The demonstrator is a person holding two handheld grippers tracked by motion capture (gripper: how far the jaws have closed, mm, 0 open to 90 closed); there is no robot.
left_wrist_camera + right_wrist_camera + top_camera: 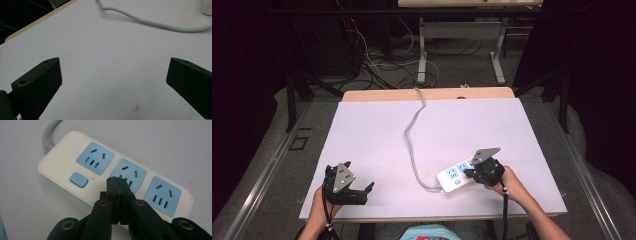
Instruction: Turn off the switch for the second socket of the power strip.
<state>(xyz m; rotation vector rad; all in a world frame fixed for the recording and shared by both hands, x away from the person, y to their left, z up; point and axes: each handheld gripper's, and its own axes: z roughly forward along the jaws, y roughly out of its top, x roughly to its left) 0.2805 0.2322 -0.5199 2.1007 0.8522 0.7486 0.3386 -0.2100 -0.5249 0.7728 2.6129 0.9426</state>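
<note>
Power strip (115, 178): white, 3 blue sockets and 1 blue switch, lying flat near the worktop's (377, 130) front right.
Cord (411, 135): grey, snaking to the far edge.
Right gripper (117, 181): fingers pressed together, empty, tips over the middle socket.
Left gripper (362, 192): fingers spread wide, empty, over bare worktop at front left.
</note>
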